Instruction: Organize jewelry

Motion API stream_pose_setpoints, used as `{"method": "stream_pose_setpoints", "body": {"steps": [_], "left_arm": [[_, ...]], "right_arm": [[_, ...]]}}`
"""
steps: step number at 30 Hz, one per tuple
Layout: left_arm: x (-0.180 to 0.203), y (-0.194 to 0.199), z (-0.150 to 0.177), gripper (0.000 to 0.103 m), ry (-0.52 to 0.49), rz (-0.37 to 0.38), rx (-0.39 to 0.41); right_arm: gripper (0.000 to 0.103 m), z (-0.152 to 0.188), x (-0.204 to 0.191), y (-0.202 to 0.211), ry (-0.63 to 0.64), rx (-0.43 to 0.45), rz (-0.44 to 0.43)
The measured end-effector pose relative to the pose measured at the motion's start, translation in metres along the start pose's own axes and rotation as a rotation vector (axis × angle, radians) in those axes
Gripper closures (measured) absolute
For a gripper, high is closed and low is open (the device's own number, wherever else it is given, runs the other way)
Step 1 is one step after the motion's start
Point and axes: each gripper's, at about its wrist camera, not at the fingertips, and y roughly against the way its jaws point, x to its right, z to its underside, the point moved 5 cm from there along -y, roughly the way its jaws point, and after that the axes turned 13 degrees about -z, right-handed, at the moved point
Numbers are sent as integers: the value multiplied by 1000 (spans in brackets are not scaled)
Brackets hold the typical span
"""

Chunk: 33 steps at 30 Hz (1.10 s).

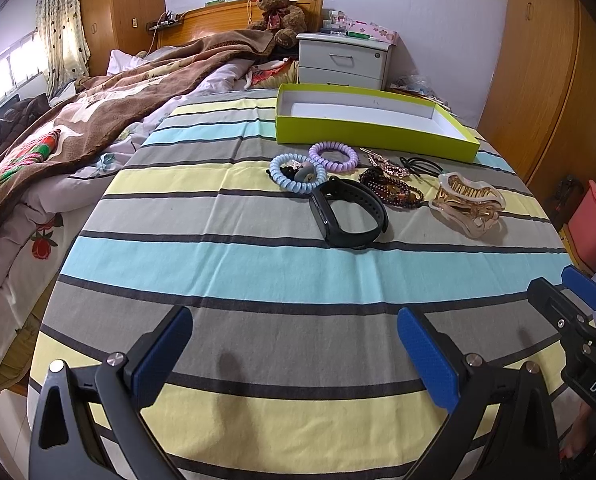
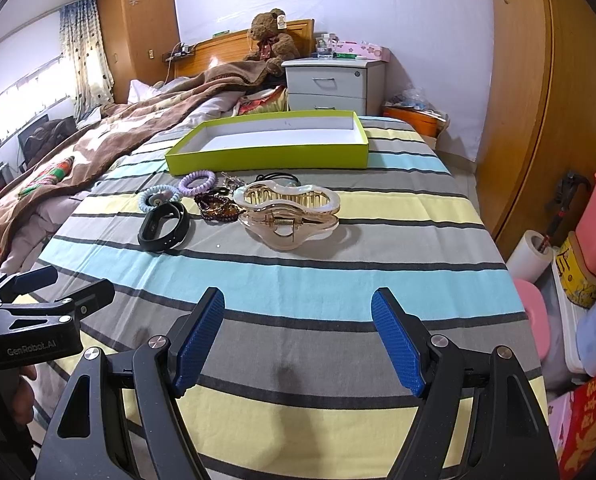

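An open green box [image 1: 371, 132] [image 2: 270, 158] with a white inside stands on the striped bedspread; nothing shows inside it. In front of it lie a blue coil hair tie [image 1: 296, 174] [image 2: 158, 197], a purple coil hair tie [image 1: 333, 156] [image 2: 197, 182], a black wristband [image 1: 349, 212] [image 2: 164, 226], dark bead bracelets [image 1: 391, 190] [image 2: 218, 209], a jewelled clip [image 1: 385, 164], black hair elastics [image 1: 421, 166] and a translucent claw clip [image 1: 467, 204] [image 2: 288, 210]. My left gripper [image 1: 294, 354] is open and empty, well short of the items. My right gripper [image 2: 298, 340] is open and empty too.
A brown blanket [image 1: 98, 112] and rumpled bedding lie to the left. A white nightstand [image 1: 343, 60] and teddy bear [image 1: 280, 12] stand behind the box. Wooden wardrobes line the right wall; pink and yellow containers [image 2: 593, 240] and a paper roll sit beside the bed's right edge.
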Motion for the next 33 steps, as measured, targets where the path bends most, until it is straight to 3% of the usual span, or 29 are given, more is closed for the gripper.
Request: {"method": "stream_pose_setpoints", "body": {"steps": [17, 23, 28, 33], "left_arm": [[1, 2, -2, 0, 1, -1, 1], [2, 1, -8, 0, -10, 43, -9], [2, -5, -16, 0, -24, 75, -29], [0, -12, -22, 0, -22, 100, -51]], "right_arm": [[27, -3, 1, 0, 1, -2, 2], [27, -16, 5, -3, 46, -8, -6], [27, -35, 3, -15, 142, -27, -93], [27, -50, -1, -37, 240, -106, -202]]}}
